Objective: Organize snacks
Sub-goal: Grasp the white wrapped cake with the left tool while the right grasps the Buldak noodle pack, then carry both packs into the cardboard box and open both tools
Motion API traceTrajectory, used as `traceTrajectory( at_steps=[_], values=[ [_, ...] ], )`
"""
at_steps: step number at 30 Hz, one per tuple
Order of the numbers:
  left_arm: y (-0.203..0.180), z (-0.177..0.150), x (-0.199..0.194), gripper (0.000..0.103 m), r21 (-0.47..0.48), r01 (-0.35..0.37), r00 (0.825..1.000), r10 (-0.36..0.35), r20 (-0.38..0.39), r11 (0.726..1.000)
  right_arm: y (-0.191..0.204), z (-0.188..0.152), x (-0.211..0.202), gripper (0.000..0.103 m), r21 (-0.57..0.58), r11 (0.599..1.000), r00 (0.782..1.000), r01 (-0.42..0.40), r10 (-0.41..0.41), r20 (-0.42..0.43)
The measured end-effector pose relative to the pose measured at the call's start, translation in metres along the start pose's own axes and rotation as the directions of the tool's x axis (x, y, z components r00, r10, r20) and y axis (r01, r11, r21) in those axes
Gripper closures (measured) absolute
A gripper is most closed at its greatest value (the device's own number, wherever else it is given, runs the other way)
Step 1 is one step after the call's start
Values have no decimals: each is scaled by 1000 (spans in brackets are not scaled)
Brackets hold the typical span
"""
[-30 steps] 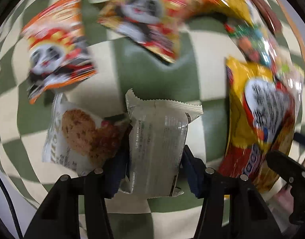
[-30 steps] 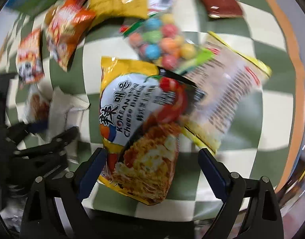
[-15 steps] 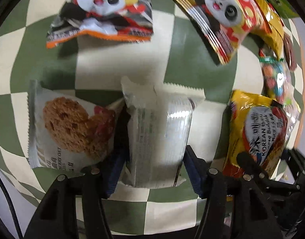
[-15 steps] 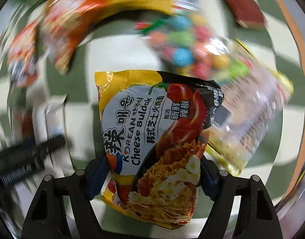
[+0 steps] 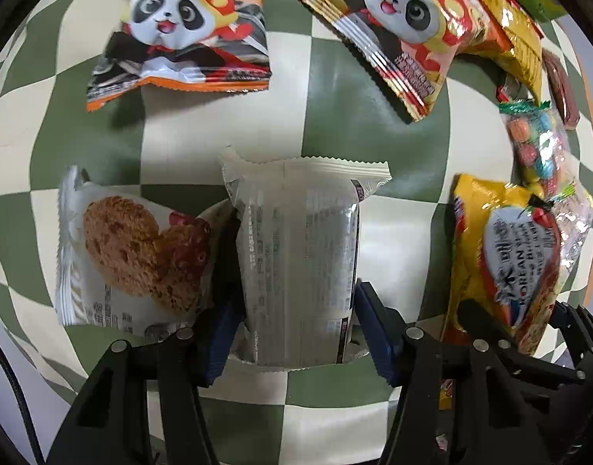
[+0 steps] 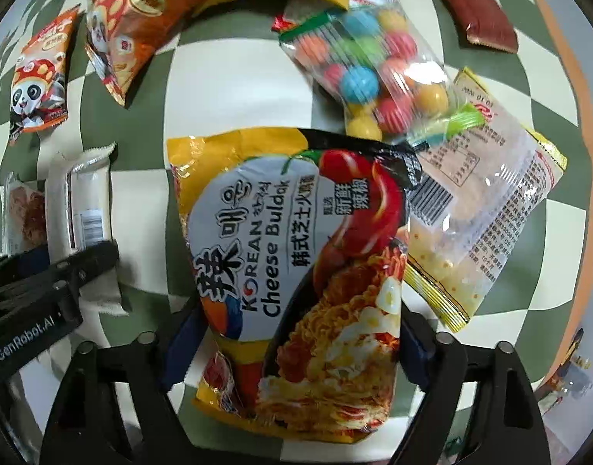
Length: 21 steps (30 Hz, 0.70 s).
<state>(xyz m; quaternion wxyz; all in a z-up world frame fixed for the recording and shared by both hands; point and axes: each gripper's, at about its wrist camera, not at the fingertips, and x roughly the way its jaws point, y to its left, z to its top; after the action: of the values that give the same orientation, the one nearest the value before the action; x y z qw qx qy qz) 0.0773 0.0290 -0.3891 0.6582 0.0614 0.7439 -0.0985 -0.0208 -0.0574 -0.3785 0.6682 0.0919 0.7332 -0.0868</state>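
Observation:
A white snack packet (image 5: 296, 255), printed back up, sits between the blue pads of my left gripper (image 5: 298, 337). Both pads press its sides and the jaws are closing. It hangs low over the checkered cloth (image 5: 358, 89), just right of a cookie packet (image 5: 130, 248). My right gripper (image 6: 296, 348) straddles the lower half of a yellow Korean Cheese Buldak noodle packet (image 6: 296, 271). Its pads touch both sides while the jaws are opening. The noodle packet's right edge overlaps a pale clear packet (image 6: 482, 209). Both grippers point down, side by side.
Two panda snack packets (image 5: 188, 27) (image 5: 405, 23) lie beyond the white packet. A bag of coloured candy balls (image 6: 370, 69), a yellow bag and a brown packet (image 6: 478, 11) lie farther off. An orange border (image 6: 591, 155) edges the cloth on the right.
Both grippers came lower over the cloth. The right jaws, wide around the noodle packet before, now sit against its sides. The left carried the white packet beside the cookie packet.

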Motion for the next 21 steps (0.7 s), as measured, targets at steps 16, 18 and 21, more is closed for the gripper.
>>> traceTrajectory(
  at_steps=[16, 18, 21],
  values=[
    [-34, -1, -55, 52, 35, -4, 996, 1, 94, 999, 43, 3, -2, 18, 103, 994, 999, -23, 20, 29],
    [-35, -8, -65, 52, 43, -6, 993, 1, 116, 999, 20, -6, -11, 18, 112, 993, 998, -47, 42, 41],
    [-38, -19, -84, 52, 47, 21, 990, -27, 136, 999, 11, -18, -25, 18, 119, 990, 995, -82, 74, 70]
  ],
)
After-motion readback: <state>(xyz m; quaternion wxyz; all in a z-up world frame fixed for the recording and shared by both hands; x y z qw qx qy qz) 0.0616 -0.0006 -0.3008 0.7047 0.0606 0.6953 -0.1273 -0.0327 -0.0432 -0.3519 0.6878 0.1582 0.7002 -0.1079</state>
